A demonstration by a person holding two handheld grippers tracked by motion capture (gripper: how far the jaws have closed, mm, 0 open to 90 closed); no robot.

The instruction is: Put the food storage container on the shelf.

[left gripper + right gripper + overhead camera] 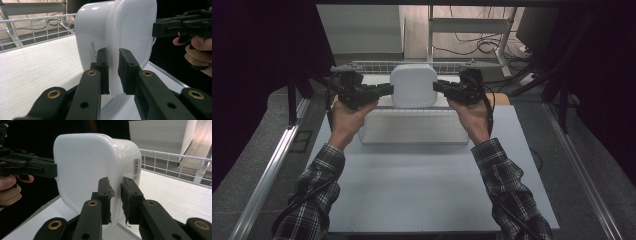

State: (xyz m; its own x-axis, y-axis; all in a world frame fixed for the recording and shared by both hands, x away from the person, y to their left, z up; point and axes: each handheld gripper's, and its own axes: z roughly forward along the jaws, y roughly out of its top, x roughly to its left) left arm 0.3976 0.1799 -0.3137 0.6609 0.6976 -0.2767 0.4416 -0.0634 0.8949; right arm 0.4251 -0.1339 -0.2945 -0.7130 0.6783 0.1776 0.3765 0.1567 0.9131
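Observation:
A white plastic container [413, 85] with a lid is held up on its side above the far part of the table, its lid facing the person. My left gripper [388, 89] is shut on its left rim, and my right gripper [437, 86] is shut on its right rim. In the left gripper view both jaws pinch the container's [112, 37] lid edge at the left gripper [113, 71], with the other gripper [180, 25] at the far side. The right gripper view shows the right gripper [115, 200] clamping the container's [85, 167] rim, a barcode label on its side.
A white wire tray [414, 125] lies on the grey table [427, 190] under the container, with a wire rack rail [377, 65] behind it. Dark curtains close both sides; cables and a frame stand beyond the table's far edge.

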